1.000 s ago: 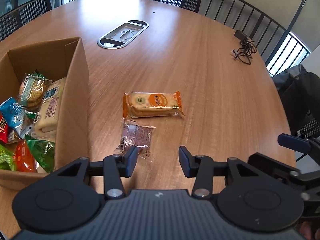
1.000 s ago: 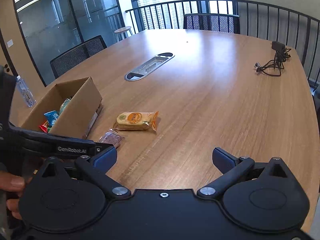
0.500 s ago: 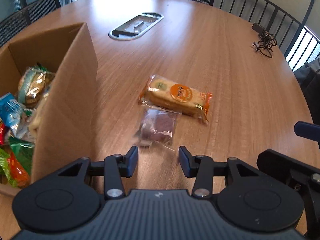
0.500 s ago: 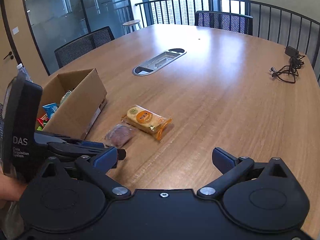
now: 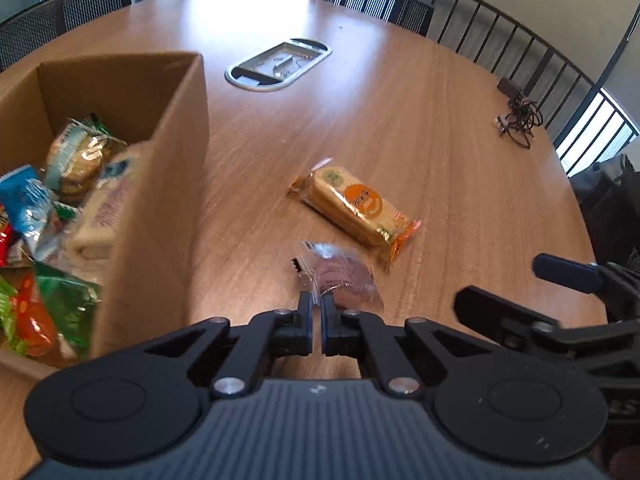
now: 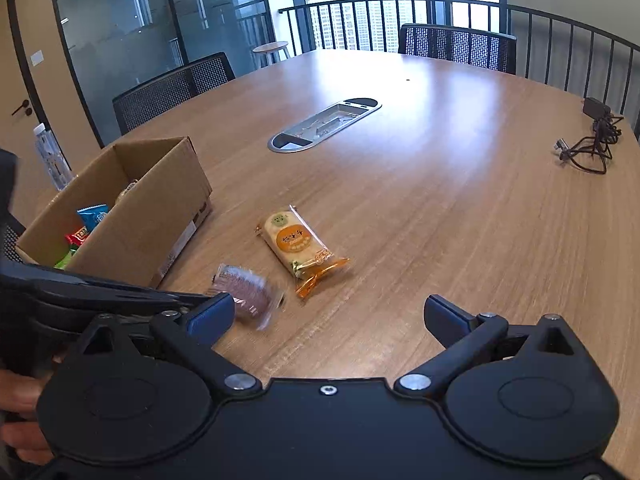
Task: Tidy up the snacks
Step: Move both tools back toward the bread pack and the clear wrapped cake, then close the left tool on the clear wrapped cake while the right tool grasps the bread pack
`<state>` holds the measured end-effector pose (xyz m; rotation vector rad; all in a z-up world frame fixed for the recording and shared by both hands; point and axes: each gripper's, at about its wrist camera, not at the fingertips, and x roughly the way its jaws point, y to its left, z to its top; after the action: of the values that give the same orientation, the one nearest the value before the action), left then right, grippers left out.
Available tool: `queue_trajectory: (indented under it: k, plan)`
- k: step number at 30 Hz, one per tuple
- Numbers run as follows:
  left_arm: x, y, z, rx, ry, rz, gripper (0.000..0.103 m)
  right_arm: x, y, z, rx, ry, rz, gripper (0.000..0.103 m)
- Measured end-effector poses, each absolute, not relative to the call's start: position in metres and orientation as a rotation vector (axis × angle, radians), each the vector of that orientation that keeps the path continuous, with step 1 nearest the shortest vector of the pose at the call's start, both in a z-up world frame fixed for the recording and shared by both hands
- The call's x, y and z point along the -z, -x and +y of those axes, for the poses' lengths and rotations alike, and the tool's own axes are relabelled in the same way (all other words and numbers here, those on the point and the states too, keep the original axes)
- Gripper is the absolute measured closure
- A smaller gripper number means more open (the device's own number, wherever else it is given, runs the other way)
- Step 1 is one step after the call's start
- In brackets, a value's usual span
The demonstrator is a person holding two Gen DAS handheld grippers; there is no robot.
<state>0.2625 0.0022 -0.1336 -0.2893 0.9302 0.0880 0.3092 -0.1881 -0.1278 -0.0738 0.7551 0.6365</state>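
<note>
Left tool (image 5: pixel 317 307): pinched together on the near edge of the purple snack packet (image 5: pixel 343 276) (on the tabletop (image 5: pixel 400 120) beside the cardboard box (image 5: pixel 160 216)).
Right tool (image 6: pixel 328 316): spread apart — empty.
Lift: to be kept slow — thin wrapper may slip.

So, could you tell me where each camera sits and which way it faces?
Left wrist: on the left gripper, angled down at the clear-wrapped snack it pinches; its own shut fingers show.
Right wrist: on the right gripper, looking across the table; its open fingers and a hand show.
Shared: orange cracker pack, cardboard box, cable.
</note>
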Motion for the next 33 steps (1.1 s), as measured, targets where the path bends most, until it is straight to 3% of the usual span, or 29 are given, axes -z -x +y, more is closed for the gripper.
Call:
queue_trajectory:
  k: [15,20,22,26,30,33]
  plan:
    - [0.082,-0.243,0.014,-0.057,0.369,0.779,0.103,0.142,-0.329,-0.167,-0.674,0.103,0.743,0.004]
    - [0.082,-0.250,0.019,-0.040,0.380,0.812,0.102,0.148,-0.336,-0.156,-0.681,0.124,0.743,0.004]
    - [0.086,-0.252,0.024,-0.063,0.401,0.830,0.099,0.151,-0.337,-0.151,-0.694,0.136,0.735,0.005]
    - [0.095,-0.254,0.031,-0.094,0.457,0.866,0.091,0.161,-0.341,-0.138,-0.721,0.200,0.736,0.023]
    - [0.102,-0.253,0.034,-0.118,0.512,0.863,0.072,0.166,-0.347,-0.131,-0.737,0.210,0.725,0.029]
    - [0.106,-0.253,0.033,-0.132,0.553,0.866,0.068,0.166,-0.352,-0.126,-0.745,0.238,0.699,0.033]
